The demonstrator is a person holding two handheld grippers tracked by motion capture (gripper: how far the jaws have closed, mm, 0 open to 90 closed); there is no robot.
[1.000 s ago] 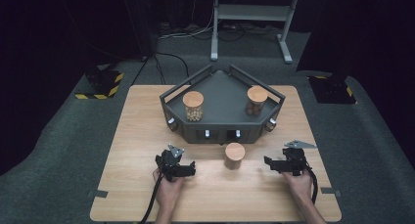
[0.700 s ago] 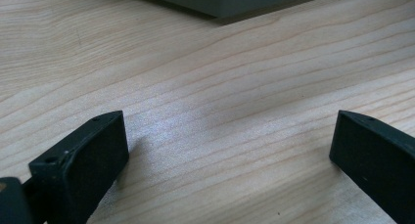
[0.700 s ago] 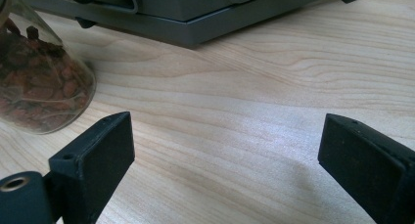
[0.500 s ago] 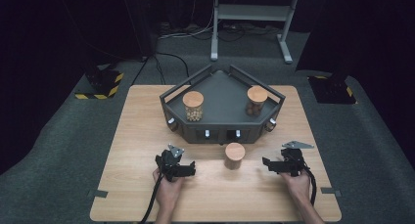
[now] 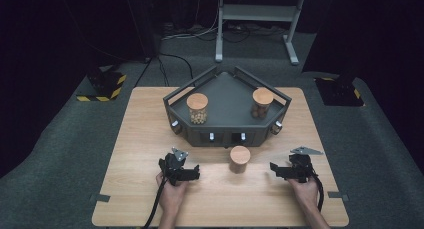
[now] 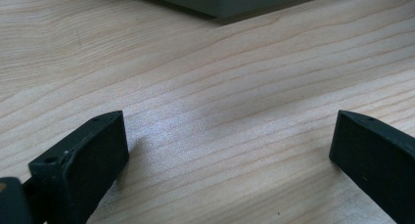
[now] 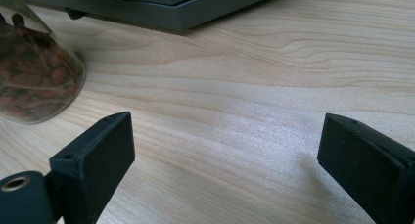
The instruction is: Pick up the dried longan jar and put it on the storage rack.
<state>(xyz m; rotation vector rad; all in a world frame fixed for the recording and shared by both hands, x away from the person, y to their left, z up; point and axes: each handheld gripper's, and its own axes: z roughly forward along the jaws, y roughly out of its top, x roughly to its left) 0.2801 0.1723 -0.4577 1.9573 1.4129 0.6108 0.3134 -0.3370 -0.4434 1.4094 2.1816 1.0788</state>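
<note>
**Barely started: one jar on the tabletop, both hand-held grippers empty**

Two cork-lidded glass jars already stand upright on the grey tray (image 5: 227, 96): the jar of pale nuts (image 5: 197, 109) on its left side, the jar of dark nuts (image 5: 261, 103) on its right. A third jar (image 5: 239, 159) stands on the wooden tabletop (image 5: 145, 124) just in front of the tray's front wall, between the two hands and apart from both. Judgement: if the work is loading jars onto the tray, two are placed and this one is left; no reach for it shows yet.

Left hand-held gripper (image 5: 186, 172) rests low over the tabletop, jaws wide apart with only bare wood between them in the left gripper view (image 6: 225, 150). Right hand-held gripper (image 5: 281, 170) likewise stands open and holds nothing; in the right gripper view (image 7: 225, 150) the third jar (image 7: 34, 67) sits off to the left of the jaws, not between them, its brown contents showing through the glass.

Orientation of the third jar: upright, long axis vertical, cork lid up, base flat on the tabletop. Round body, so no facing side to tell. Both grippers point inward toward it from either side.
</note>
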